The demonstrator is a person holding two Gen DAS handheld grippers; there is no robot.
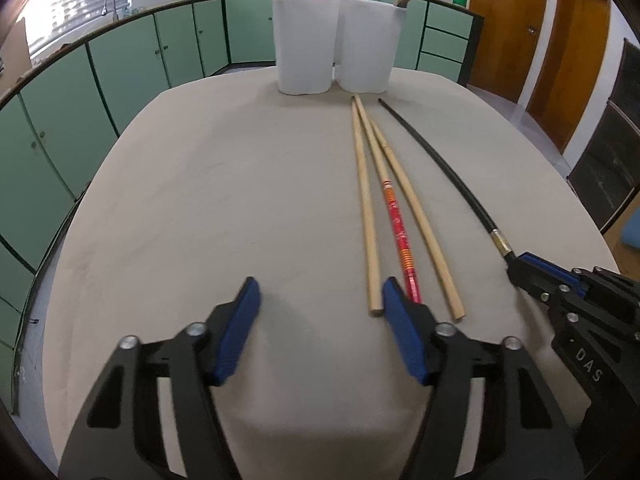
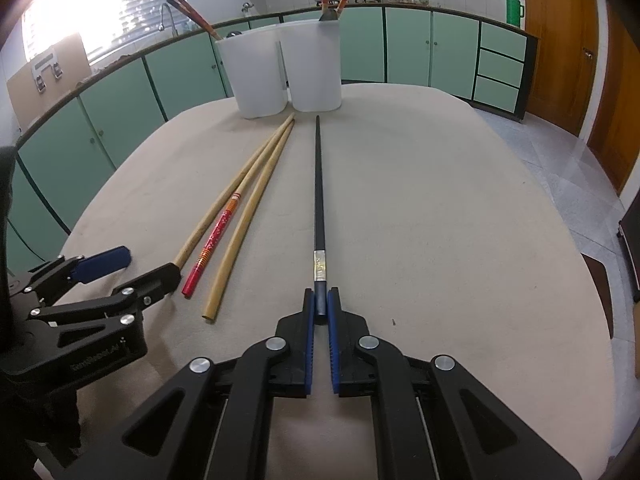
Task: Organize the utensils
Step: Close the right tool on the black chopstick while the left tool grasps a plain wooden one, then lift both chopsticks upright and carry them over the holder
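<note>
My right fingers pinch the black chopstick's near end; its length points straight ahead toward the white holder; left fingers gape wide.

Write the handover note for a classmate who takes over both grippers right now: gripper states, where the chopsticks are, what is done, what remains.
Right gripper: shut on the thick end of the long black chopstick, which lies on the beige table.
Left gripper: open, empty, beside the near ends of the loose chopsticks.
On the table: two plain wooden chopsticks and one red patterned chopstick.
Done: some chopsticks already stand in both compartments of the white twin-cup holder.
Left: put away the black one, then the other three.
</note>
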